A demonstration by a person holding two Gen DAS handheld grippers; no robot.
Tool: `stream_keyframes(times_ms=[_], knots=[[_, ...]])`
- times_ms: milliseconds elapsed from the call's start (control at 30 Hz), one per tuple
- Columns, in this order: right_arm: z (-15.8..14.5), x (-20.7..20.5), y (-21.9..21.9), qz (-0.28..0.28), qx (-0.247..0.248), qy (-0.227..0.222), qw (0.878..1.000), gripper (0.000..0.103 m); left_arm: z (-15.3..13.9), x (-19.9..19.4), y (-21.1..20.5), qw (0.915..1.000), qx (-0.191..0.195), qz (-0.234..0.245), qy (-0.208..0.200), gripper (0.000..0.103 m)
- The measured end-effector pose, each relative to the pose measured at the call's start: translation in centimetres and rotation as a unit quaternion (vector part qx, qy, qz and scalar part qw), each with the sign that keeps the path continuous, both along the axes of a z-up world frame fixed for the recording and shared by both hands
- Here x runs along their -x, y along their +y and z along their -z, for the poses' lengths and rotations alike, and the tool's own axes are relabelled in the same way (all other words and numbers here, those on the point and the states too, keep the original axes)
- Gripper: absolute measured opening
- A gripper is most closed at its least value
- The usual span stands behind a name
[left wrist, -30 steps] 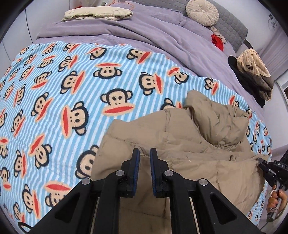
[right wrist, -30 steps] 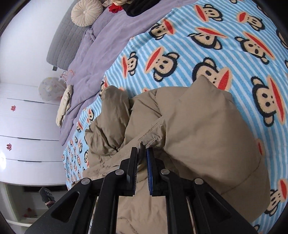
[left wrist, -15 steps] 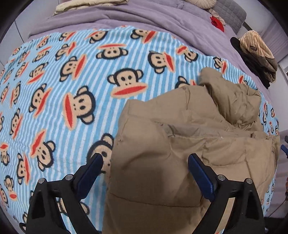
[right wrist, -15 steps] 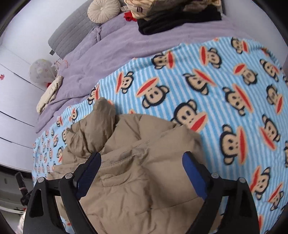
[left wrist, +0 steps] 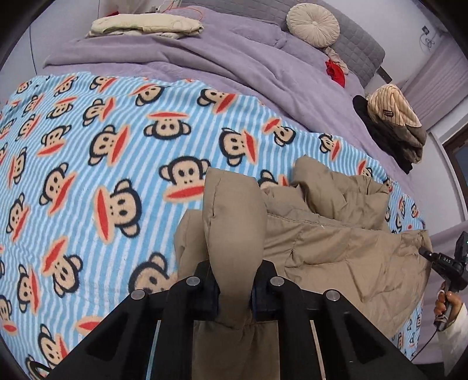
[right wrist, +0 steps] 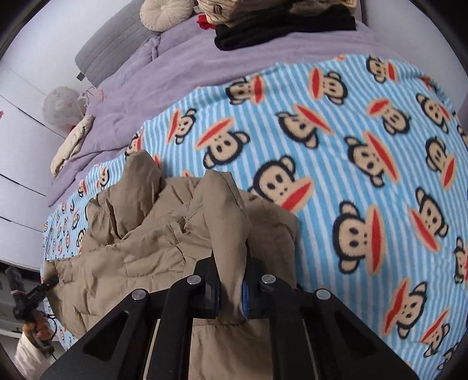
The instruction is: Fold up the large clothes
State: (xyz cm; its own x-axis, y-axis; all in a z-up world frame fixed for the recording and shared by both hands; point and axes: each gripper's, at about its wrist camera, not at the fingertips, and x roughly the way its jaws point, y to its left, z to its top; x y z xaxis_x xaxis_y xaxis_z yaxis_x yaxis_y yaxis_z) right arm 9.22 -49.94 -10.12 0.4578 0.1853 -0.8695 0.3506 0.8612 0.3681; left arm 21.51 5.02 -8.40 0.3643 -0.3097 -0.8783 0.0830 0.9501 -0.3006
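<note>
A tan padded jacket (left wrist: 336, 242) lies crumpled on the blue striped monkey-print blanket (left wrist: 96, 163) of a bed. My left gripper (left wrist: 234, 292) is shut on a thick fold of the jacket's near corner, which bulges up between the fingers. In the right wrist view the same jacket (right wrist: 140, 248) spreads to the left, and my right gripper (right wrist: 229, 292) is shut on another raised fold at its near edge. The other hand-held gripper shows at the far side of the jacket in each view.
A purple duvet (left wrist: 234, 64) covers the head of the bed. On it lie a folded cream garment (left wrist: 146, 26), a round cushion (left wrist: 313, 24), a red item (left wrist: 336, 73) and a pile of dark and striped clothes (left wrist: 392, 122). White cabinets (right wrist: 17, 163) stand beside the bed.
Both grippers were shut above the jacket, opened wide half a second ago, and have now closed on folds of the jacket's near edge, lifting them.
</note>
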Motion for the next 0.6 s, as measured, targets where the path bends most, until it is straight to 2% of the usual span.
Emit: stream_keyframes(times_ms=[133, 233, 367, 400, 500, 600], knots=[[1.0, -3.2, 0.0, 0.003, 0.032, 0.021, 0.999, 0.011, 2.7, -2.7, -1.0, 0.9989, -0.046, -0.008, 0.005, 0.016], [4.1, -4.4, 0.0, 0.018, 0.047, 0.053, 0.997, 0.011, 5.5, -4.1, -1.2, 0.998, -0.053, -0.026, 0.022, 0.016], [6.9, -5.0, -0.3, 0.043, 0.045, 0.062, 0.996, 0.011, 7.1, -5.3, -2.0, 0.9972, -0.066, -0.03, 0.02, 0.017], [7.4, -5.3, -0.4, 0.046, 0.045, 0.064, 0.996, 0.012, 7.3, -5.6, -2.2, 0.9965, -0.075, -0.032, 0.02, 0.021], [8.1, -5.7, -0.8, 0.058, 0.041, 0.069, 0.995, 0.014, 6.7, -5.9, -2.0, 0.9948, -0.084, -0.052, 0.025, 0.021], [6.9, -5.1, -1.3, 0.068, 0.033, 0.066, 0.995, 0.015, 3.6, -4.8, -1.6, 0.9948, -0.091, -0.046, -0.005, 0.021]])
